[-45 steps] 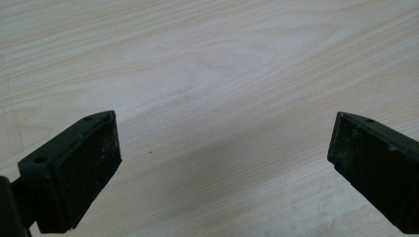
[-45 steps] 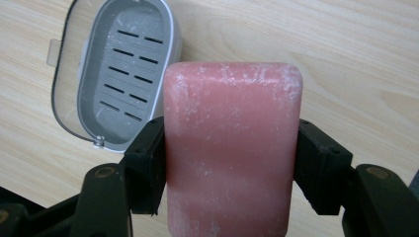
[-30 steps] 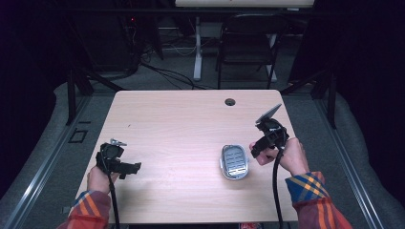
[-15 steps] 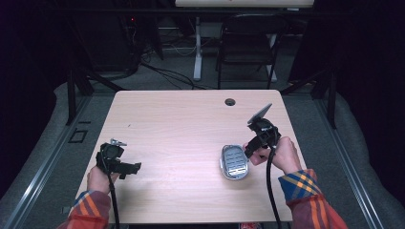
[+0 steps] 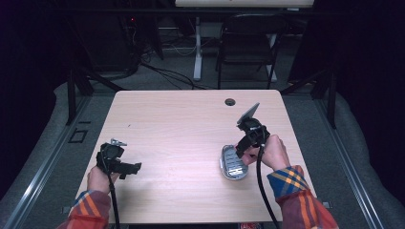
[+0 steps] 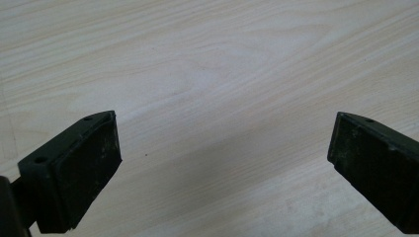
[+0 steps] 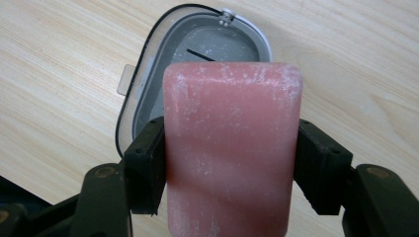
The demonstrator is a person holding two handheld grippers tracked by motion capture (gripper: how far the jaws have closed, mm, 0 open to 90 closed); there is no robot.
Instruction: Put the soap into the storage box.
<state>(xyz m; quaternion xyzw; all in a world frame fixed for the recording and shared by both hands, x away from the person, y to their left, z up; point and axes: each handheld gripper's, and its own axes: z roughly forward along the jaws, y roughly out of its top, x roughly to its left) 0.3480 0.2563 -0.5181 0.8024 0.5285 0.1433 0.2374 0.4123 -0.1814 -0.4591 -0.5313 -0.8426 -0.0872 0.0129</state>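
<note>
Currently my right gripper (image 7: 232, 163) has its fingers (image 7: 146, 168) clamped on the two long sides of a pink soap bar (image 7: 232, 148), the bar standing up between them and hiding most of what lies beyond. Behind it I see an open grey soap case (image 7: 148, 94) lying flat on the counter (image 5: 181, 124), its clear hinged lid edged in black. From the high view the same gripper (image 5: 243, 148) hangs just above the case (image 5: 233, 164), which sits toward the right side of the counter. I judge the step in hand to be carrying the bar to the case, with placement not yet made. My left gripper (image 5: 128, 168) rests low at the near left, well apart from the work; its fingers (image 6: 79, 173) stand wide open over bare wood and hold nothing. The next move, as I assess it, calls for lining the bar's length up with the tray, lowering it inside the rim, then releasing without tipping the case.
</note>
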